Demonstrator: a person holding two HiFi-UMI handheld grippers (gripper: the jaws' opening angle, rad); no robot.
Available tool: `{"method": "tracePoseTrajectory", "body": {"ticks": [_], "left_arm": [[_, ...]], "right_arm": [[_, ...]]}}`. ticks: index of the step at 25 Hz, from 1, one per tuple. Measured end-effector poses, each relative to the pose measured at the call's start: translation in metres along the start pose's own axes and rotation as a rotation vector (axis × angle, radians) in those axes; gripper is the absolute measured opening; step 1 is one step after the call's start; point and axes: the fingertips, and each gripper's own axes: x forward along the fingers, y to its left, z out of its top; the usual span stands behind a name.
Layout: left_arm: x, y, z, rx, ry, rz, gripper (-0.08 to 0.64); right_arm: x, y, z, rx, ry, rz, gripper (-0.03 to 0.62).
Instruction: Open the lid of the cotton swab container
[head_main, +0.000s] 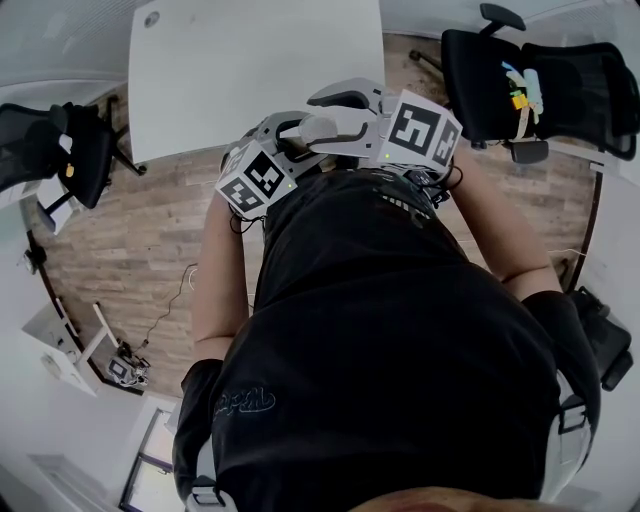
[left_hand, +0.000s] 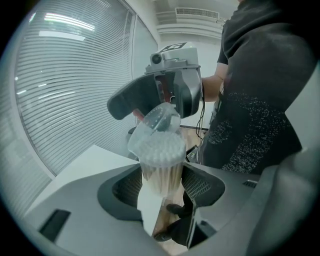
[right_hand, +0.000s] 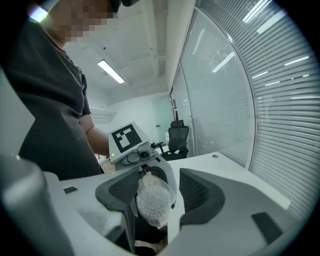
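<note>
A clear cotton swab container (left_hand: 161, 159) packed with white-tipped swabs is held upright in the air, with my left gripper (left_hand: 161, 184) shut on its body. Its clear hinged lid (left_hand: 159, 119) stands flipped up and tilted back over the swabs. My right gripper (left_hand: 152, 107) faces it from above, its jaws apart on either side of the lid. In the right gripper view the swab tips (right_hand: 151, 201) and lid sit between the jaws of the right gripper (right_hand: 157, 192), with a gap on one side. The head view shows both marker cubes (head_main: 262, 178) (head_main: 420, 128) close to the person's chest; the container is hidden there.
A white table (head_main: 250, 70) stands ahead of the person on a wooden floor (head_main: 130, 260). Black office chairs stand at the right (head_main: 540, 85) and left (head_main: 60, 150). Windows with blinds (left_hand: 60, 90) run along one side. The person's dark shirt (head_main: 390, 330) is just behind the grippers.
</note>
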Motion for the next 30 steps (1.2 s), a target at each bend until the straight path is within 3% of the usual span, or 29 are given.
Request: {"method": "tracePoseTrajectory", "body": {"ticks": [30], "left_arm": [[0.009,-0.022,0.009,0.034,-0.008,-0.049,0.255]], "right_arm": [[-0.014,-0.039,0.022,0.01,-0.113,-0.102,0.262]]}}
